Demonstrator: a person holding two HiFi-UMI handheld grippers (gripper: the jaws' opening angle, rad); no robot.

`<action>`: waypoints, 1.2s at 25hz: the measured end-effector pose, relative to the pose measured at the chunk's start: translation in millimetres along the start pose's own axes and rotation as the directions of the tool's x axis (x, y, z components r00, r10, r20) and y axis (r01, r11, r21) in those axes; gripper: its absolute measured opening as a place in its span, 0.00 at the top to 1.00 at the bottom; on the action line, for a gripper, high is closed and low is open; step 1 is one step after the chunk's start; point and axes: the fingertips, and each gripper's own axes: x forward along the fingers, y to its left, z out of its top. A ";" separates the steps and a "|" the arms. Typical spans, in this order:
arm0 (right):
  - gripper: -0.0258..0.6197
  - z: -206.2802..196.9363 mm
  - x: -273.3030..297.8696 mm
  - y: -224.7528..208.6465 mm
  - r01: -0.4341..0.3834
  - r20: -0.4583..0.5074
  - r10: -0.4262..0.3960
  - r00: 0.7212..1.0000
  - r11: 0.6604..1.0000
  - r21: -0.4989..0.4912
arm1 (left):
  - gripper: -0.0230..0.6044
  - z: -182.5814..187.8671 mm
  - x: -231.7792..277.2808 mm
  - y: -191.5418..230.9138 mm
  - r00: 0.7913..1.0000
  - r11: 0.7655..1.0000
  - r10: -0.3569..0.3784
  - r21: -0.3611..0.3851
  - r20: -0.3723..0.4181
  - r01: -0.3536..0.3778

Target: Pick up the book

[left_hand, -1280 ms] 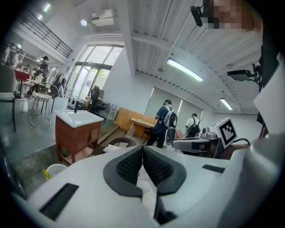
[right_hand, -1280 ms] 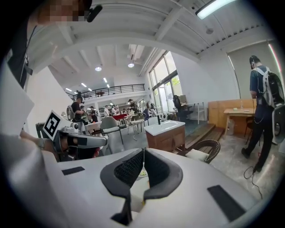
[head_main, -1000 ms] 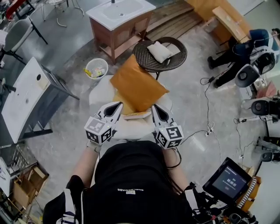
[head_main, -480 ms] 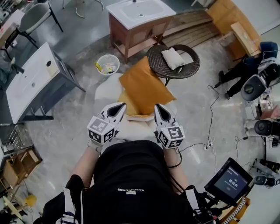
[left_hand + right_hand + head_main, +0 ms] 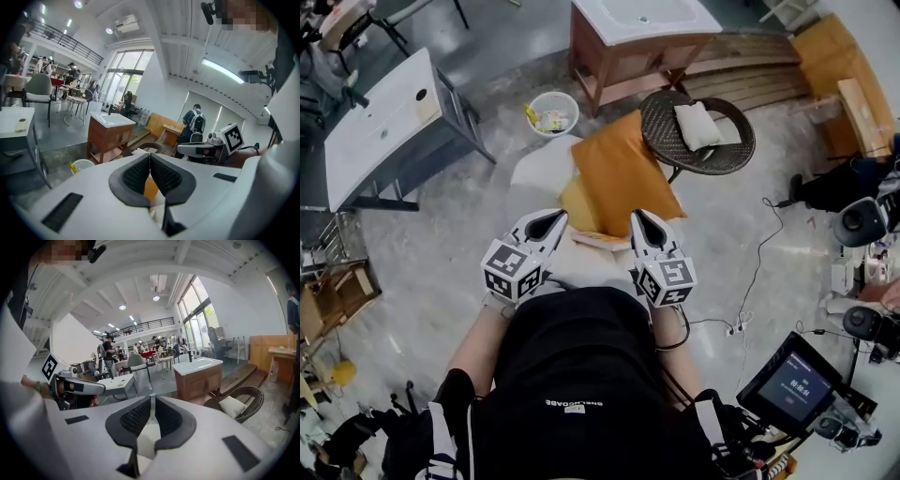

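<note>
Above a grey concrete floor (image 5: 441,244), the left claw (image 5: 551,223) and right claw (image 5: 639,223), ribbed pads (image 5: 135,174) pressed together, flank a thin book (image 5: 602,240).

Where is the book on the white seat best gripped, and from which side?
Probably by its near edge, coming from the person's side. The book lies flat on the seat, and its far part seems tucked under the orange cushion, so only that thin near edge is free.

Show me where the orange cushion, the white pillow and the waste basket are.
orange cushion (image 5: 623,173): head view, middle of its top face.
white pillow (image 5: 697,125): head view, its centre.
waste basket (image 5: 553,131): head view, its near rim.
</note>
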 end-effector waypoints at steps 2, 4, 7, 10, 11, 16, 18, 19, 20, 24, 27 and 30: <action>0.92 -4.8 3.6 -3.2 -0.026 -0.018 0.026 1.000 1.000 -0.002 | 0.94 -3.1 1.1 -1.4 1.000 1.000 0.024 -0.011 -0.001 -0.024; 0.92 -11.4 8.8 -7.2 -0.054 -0.039 0.054 0.998 0.999 -0.003 | 0.94 -7.2 2.9 -2.1 0.999 0.999 0.050 -0.021 -0.004 -0.050; 0.92 -25.5 17.0 -11.2 -0.098 -0.090 0.095 0.991 0.995 -0.026 | 0.94 -15.1 5.1 -1.5 0.996 0.995 0.092 -0.040 -0.011 -0.093; 0.92 -41.5 21.2 -11.3 -0.150 -0.148 0.140 0.979 0.987 -0.056 | 0.94 -25.7 3.4 -3.2 0.990 0.988 0.138 -0.069 -0.024 -0.139; 0.92 -46.3 22.1 -11.4 -0.167 -0.162 0.156 0.974 0.984 -0.056 | 0.94 -29.3 2.6 -4.1 0.988 0.985 0.152 -0.077 -0.028 -0.154; 0.92 -73.5 28.1 -10.4 -0.238 -0.226 0.222 0.949 0.970 -0.044 | 0.94 -48.0 1.3 -6.0 0.978 0.972 0.203 -0.110 -0.050 -0.208; 0.92 -85.2 30.8 -8.8 -0.260 -0.253 0.242 0.937 0.965 -0.042 | 0.94 -56.0 -1.0 -5.8 0.974 0.967 0.219 -0.118 -0.061 -0.225; 0.92 -90.4 32.5 -8.5 -0.270 -0.264 0.250 0.931 0.962 -0.041 | 0.94 -59.4 -2.4 -5.0 0.972 0.964 0.228 -0.123 -0.065 -0.234; 0.92 -95.0 34.4 -8.7 -0.279 -0.275 0.258 0.926 0.959 -0.042 | 0.94 -62.4 -3.5 -3.9 0.969 0.961 0.237 -0.129 -0.067 -0.244; 0.92 -114.6 44.4 -10.5 -0.305 -0.312 0.277 0.909 0.951 -0.043 | 0.94 -77.6 -6.2 1.0 0.961 0.949 0.265 -0.153 -0.076 -0.274; 0.91 -134.2 58.5 -9.5 -0.328 -0.336 0.295 0.894 0.944 -0.044 | 0.94 -98.4 -4.3 10.4 0.958 0.944 0.272 -0.169 -0.092 -0.284; 0.86 -147.5 63.2 -7.4 -0.359 -0.371 0.315 0.874 0.932 -0.055 | 0.94 -111.1 -5.4 11.3 0.952 0.936 0.286 -0.180 -0.110 -0.302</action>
